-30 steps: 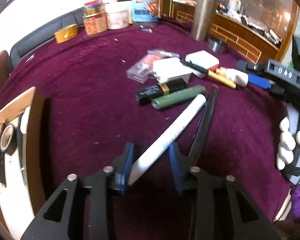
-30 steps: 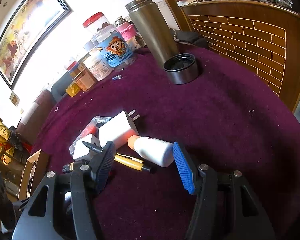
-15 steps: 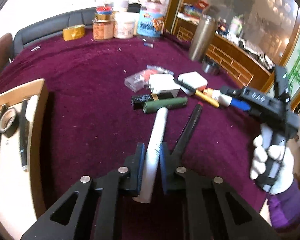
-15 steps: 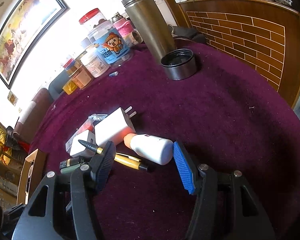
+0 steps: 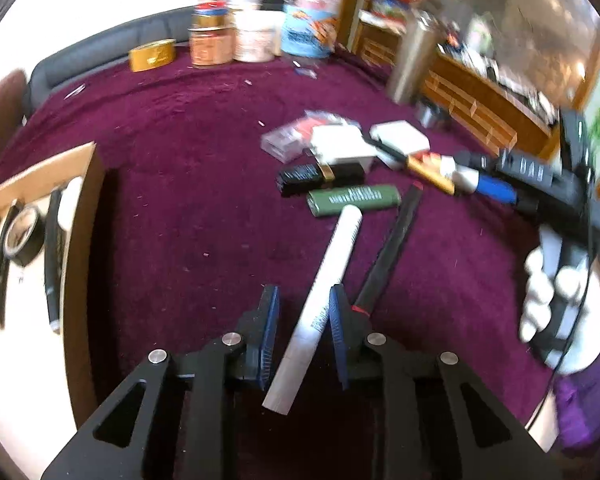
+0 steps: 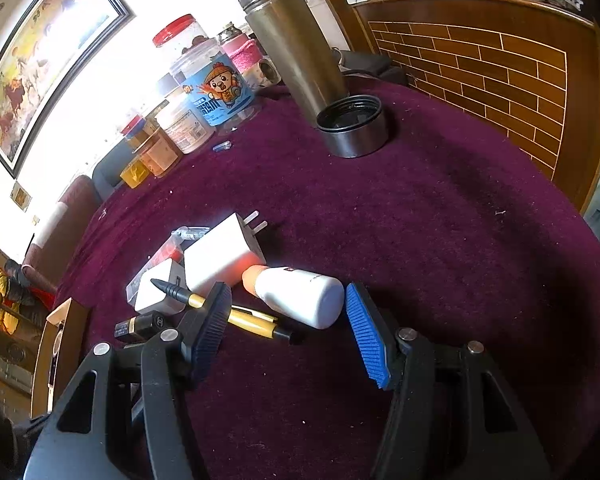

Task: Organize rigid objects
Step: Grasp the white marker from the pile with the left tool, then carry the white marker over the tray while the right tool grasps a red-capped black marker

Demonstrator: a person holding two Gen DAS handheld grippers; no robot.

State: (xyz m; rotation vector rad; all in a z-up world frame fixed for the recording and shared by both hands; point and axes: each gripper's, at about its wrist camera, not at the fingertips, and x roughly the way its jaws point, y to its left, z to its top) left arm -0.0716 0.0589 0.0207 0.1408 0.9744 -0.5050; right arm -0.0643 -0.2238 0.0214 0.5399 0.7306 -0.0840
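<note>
The left gripper (image 5: 303, 330) has its pads apart around the white marker (image 5: 325, 284); the blurred view seems to show only the right pad touching it. The marker's far end meets the green tube (image 5: 353, 200), with a black pen (image 5: 388, 252) just right. The right gripper (image 6: 286, 330) stands open, framing the white bottle (image 6: 300, 296) beyond that tube.

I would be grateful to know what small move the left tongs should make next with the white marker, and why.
Probably close the left tongs on the white marker. The marker lies between the blue pads, but a gap shows on the left side, so it does not look clamped. Its far end touches the green tube. Once gripped, it could go toward the cardboard box at left, which already holds a pen.
</note>
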